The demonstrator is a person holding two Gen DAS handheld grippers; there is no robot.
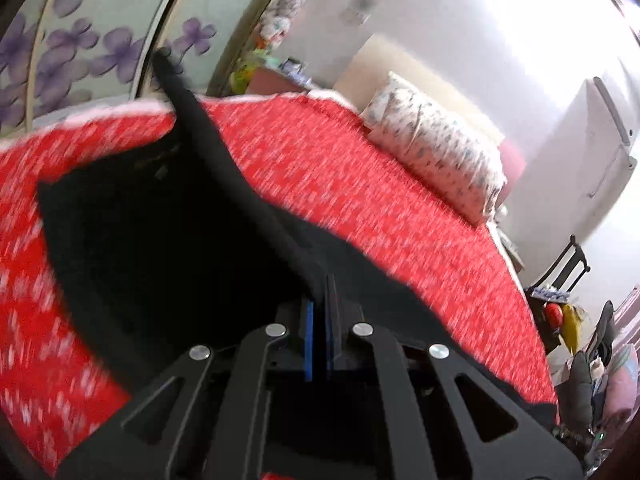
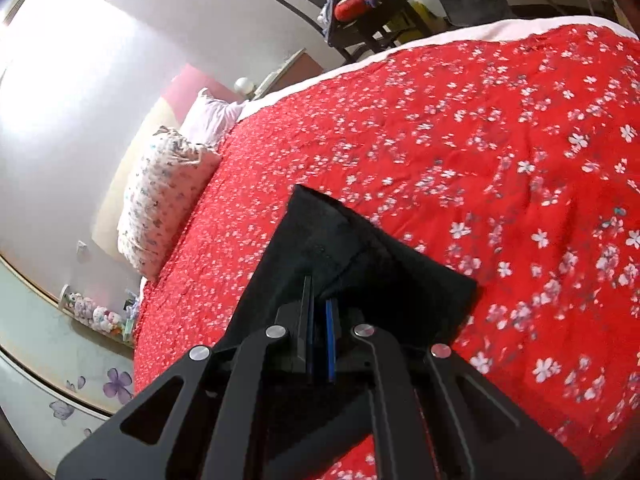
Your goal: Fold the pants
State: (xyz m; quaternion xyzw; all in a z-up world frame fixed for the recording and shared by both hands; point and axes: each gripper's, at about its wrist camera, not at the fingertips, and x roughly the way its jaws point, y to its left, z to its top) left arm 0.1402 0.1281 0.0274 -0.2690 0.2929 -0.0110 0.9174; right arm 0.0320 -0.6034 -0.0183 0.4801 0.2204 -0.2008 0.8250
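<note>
Black pants [image 1: 160, 240] lie partly on the red floral bedspread [image 1: 360, 184]. My left gripper [image 1: 322, 284] is shut on a raised fold of the pants; the cloth runs up from the jaws as a taut ridge toward the far bed edge. The left wrist view is motion-blurred. In the right wrist view, my right gripper [image 2: 318, 292] is shut on another edge of the pants [image 2: 340, 248], with a corner of cloth sticking out beyond the fingertips above the bedspread [image 2: 500, 160].
A patterned pillow [image 1: 436, 156] lies at the head of the bed, also seen in the right wrist view [image 2: 164, 196]. A wardrobe with purple flowers [image 1: 80, 48] stands beyond the bed. A dark chair with clutter [image 2: 360, 12] stands beside the bed.
</note>
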